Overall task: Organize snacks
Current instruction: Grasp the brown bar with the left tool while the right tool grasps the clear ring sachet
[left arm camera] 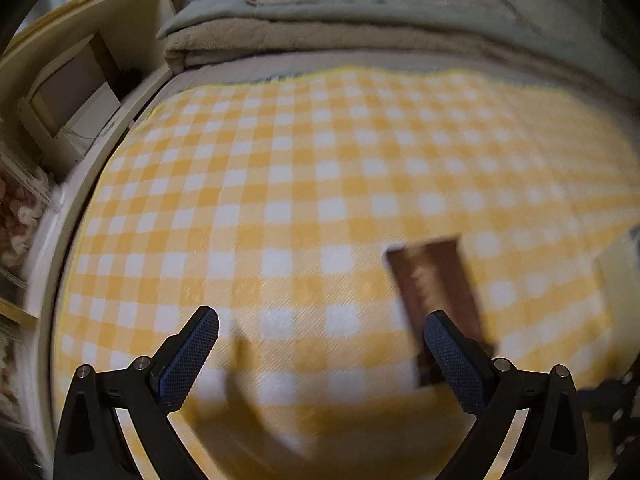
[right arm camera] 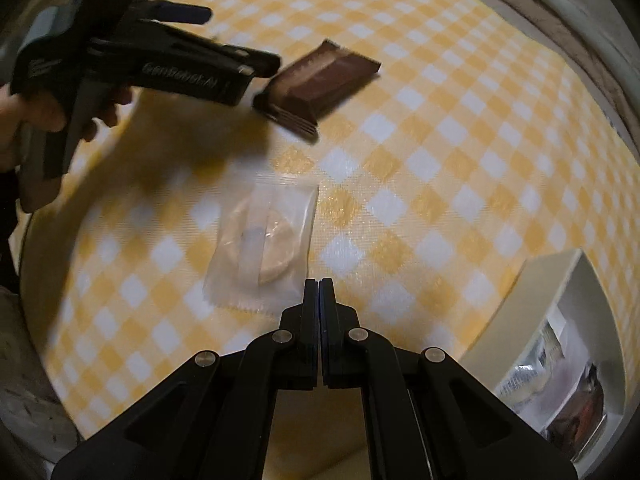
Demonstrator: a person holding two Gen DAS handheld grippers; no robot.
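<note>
A brown snack packet (left arm camera: 434,280) lies on the yellow checked cloth (left arm camera: 280,184), just beyond the right finger of my open left gripper (left arm camera: 322,336), which holds nothing. In the right wrist view the same brown packet (right arm camera: 320,80) lies at the top, with the left gripper (right arm camera: 242,38) open beside its left end. A clear packet with a pale round biscuit (right arm camera: 264,240) lies flat in the middle. My right gripper (right arm camera: 319,284) is shut, its tips at the packet's near right corner. Nothing shows between its pads.
A white box (right arm camera: 532,300) with several snack packets inside stands at the lower right, and its edge shows as a white box (left arm camera: 620,280) in the left wrist view. Folded blankets (left arm camera: 320,36) lie beyond the cloth, a wooden shelf (left arm camera: 80,80) is at the left. A hand (right arm camera: 36,116) holds the left gripper.
</note>
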